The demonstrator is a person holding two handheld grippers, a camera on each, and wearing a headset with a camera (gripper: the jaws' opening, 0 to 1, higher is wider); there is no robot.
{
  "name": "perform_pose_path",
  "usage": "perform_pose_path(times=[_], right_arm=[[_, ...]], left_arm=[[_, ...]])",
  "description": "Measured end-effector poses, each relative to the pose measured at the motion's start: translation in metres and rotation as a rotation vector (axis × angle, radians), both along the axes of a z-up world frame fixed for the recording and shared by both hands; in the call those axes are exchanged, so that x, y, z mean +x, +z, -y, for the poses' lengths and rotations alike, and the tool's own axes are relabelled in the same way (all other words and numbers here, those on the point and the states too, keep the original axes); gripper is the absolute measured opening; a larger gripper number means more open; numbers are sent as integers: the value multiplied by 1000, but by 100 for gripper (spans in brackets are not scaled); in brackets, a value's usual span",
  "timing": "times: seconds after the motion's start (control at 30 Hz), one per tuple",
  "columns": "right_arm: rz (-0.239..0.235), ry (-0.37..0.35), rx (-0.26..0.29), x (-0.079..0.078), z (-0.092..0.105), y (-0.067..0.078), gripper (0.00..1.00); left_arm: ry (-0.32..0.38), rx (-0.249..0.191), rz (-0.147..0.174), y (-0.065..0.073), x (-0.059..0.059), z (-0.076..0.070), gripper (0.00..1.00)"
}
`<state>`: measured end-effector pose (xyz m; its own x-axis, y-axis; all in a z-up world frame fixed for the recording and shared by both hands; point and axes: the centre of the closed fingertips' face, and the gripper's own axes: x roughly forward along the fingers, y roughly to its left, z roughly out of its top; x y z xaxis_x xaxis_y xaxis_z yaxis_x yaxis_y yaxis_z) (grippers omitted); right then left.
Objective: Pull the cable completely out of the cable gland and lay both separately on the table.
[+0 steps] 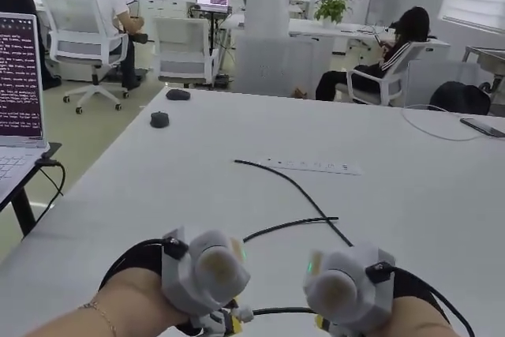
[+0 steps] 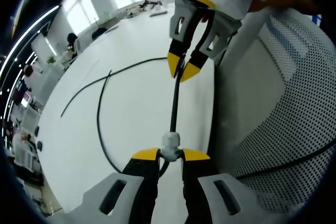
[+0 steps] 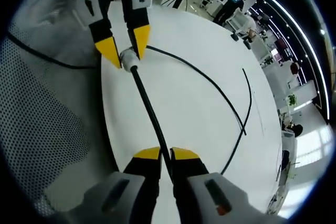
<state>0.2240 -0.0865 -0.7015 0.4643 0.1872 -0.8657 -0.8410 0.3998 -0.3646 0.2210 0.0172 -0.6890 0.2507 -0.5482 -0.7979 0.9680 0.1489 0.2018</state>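
Observation:
A white cable gland sits between the yellow tips of my left gripper, which is shut on it. A black cable runs straight out of the gland to my right gripper, a short way off. In the right gripper view, my right gripper is shut on the cable, and the gland shows in the left gripper beyond. In the head view both grippers, left and right, hang over the table's near edge. The rest of the cable loops across the white table.
A laptop stands on a side desk at the left. A mouse and another dark object lie at the table's far left, a white strip mid-table, a phone far right. People and office chairs are beyond. A mesh chair is under the grippers.

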Motion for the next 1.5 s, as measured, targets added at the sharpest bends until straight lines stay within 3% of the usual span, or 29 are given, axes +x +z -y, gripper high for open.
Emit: perform_pose_path(times=[0.13, 0.3, 0.33, 0.43, 0.47, 0.57, 0.73, 0.87, 1.0, 1.03, 1.07, 1.1, 1.23, 1.4, 1.5], right_arm=[[-23, -47, -6, 0, 9, -3, 5], [-42, -34, -18, -5, 7, -6, 9], [-43, -27, -8, -5, 4, -6, 13], [-70, -15, 113, -9, -20, -4, 27], [-74, -6, 121, -10, -22, -3, 29], [-34, 61, 146, -9, -34, 4, 28], [-7, 160, 186, -15, -55, 12, 23], [-39, 180, 170, -22, -55, 7, 5], [-23, 180, 161, -20, -55, 7, 4], [-23, 179, 163, -19, -54, 8, 4], [-18, 173, 150, -18, -51, 8, 4], [-3, 170, 135, -14, -47, 8, 4], [-3, 117, 153, -8, -39, 10, 5], [-19, 63, 95, -6, -22, 2, 5], [-34, 10, 40, -5, -6, -4, 5]], left_arm=[[3, 1, -7, -1, 0, -1, 16], [-4, 8, 6, -1, 0, 0, 16], [-8, 7, 7, -1, 0, 0, 16], [-26, -11, 3, 1, -5, 6, 16], [-35, -15, 0, 2, -7, 9, 16], [-68, -16, -6, 1, -13, 13, 16], [-93, -41, -10, 4, -19, 19, 16], [-85, -52, -9, 5, -16, 19, 17], [-79, -53, -2, 6, -15, 20, 16], [-79, -42, 5, 4, -13, 19, 16], [-61, -4, 14, 1, -10, 13, 16], [-71, 19, 42, -1, -6, 9, 16], [-29, -15, 22, 3, -1, 9, 16], [-30, 22, 27, -3, -1, 5, 16], [-23, 20, 21, -2, -1, 5, 16]])
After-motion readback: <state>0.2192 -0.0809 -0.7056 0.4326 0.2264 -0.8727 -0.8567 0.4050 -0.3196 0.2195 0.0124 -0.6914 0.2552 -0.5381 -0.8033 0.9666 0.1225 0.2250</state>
